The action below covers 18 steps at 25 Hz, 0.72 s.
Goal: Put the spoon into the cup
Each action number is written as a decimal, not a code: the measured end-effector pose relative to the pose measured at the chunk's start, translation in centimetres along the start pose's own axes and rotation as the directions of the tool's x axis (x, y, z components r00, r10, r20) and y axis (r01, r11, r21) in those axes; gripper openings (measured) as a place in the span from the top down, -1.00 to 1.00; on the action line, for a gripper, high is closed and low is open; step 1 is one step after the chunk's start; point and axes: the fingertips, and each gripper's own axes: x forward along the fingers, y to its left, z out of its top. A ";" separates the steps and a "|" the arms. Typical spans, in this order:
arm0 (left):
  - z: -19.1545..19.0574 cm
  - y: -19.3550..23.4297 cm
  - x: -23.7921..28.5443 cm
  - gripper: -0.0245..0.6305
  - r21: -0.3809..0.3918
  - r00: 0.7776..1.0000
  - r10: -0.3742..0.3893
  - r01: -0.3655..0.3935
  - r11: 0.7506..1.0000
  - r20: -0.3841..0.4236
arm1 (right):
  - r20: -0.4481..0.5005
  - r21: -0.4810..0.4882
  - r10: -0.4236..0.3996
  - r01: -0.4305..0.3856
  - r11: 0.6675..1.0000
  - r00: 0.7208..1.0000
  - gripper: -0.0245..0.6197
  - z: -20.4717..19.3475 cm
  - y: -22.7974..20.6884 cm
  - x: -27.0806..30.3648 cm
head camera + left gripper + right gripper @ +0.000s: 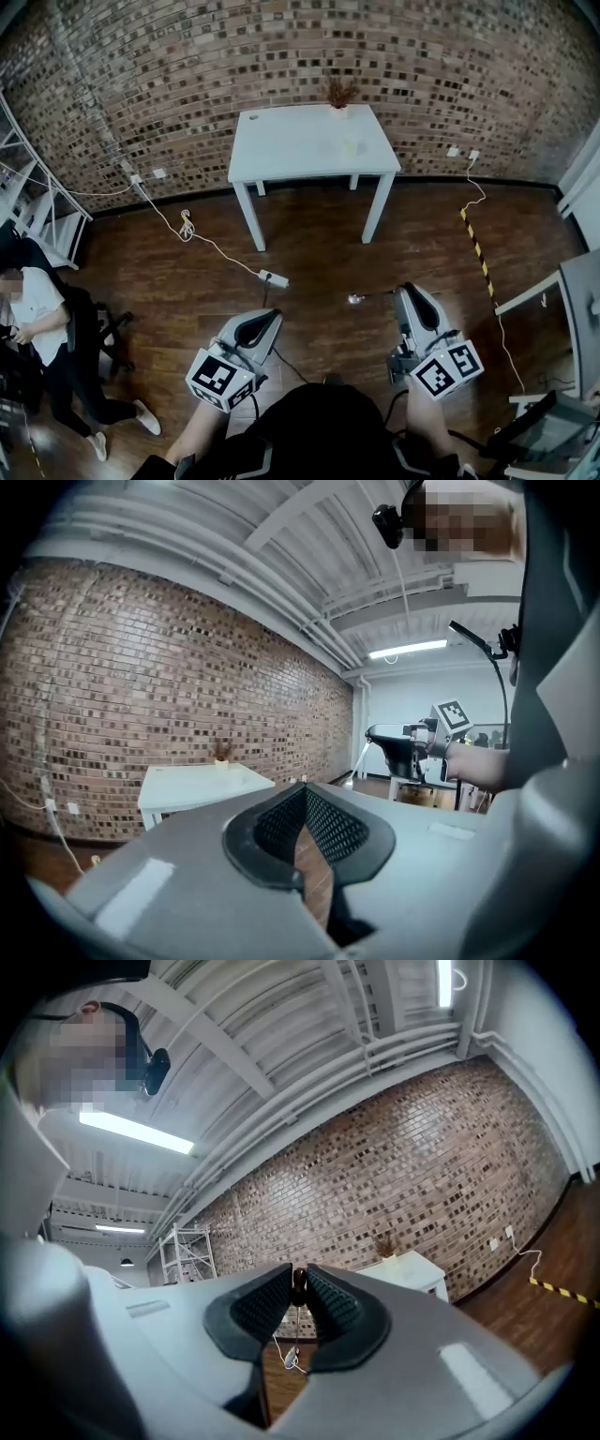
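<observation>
Right gripper (401,293) pinching spoon (355,299), left gripper (275,317) pressed together, empty; white table (281,150) well ahead.

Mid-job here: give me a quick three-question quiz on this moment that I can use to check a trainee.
1. Fill in: the small pale cup sits on the white ____ against the brick wall.
2. Choose one: what is between the jaws of the right gripper? A) the spoon B) a fork C) nothing
3. True or false: the left gripper is clamped on the cup.

Key
1. table
2. A. The spoon's handle end sits between the pads and its bowl points left in the head view.
3. False. Its jaws are together on nothing, and the cup is far off on the table.
</observation>
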 end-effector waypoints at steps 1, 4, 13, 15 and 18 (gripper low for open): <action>0.6 0.2 1.1 0.94 0.001 1.000 0.011 -0.011 1.000 0.001 | 0.001 -0.002 0.010 -0.010 1.000 1.000 0.75 0.5 -0.9 0.6; 1.7 0.5 4.6 0.94 0.006 1.000 0.024 -0.024 1.000 0.004 | -0.002 -0.008 0.032 -0.032 0.999 0.999 0.75 1.8 -3.6 2.1; 2.4 0.4 12.9 0.94 0.014 1.000 0.019 -0.019 1.000 -0.003 | -0.026 0.010 0.067 -0.067 0.998 0.997 0.75 3.1 -10.2 6.0; 2.3 0.7 13.5 0.94 0.018 1.000 0.010 -0.010 1.000 -0.016 | -0.027 0.013 0.067 -0.067 0.998 0.997 0.75 3.2 -10.8 6.6; 2.5 2.2 14.6 0.94 0.005 1.000 0.017 -0.016 1.000 -0.018 | -0.025 0.004 0.058 -0.058 0.998 0.998 0.75 3.6 -11.7 8.0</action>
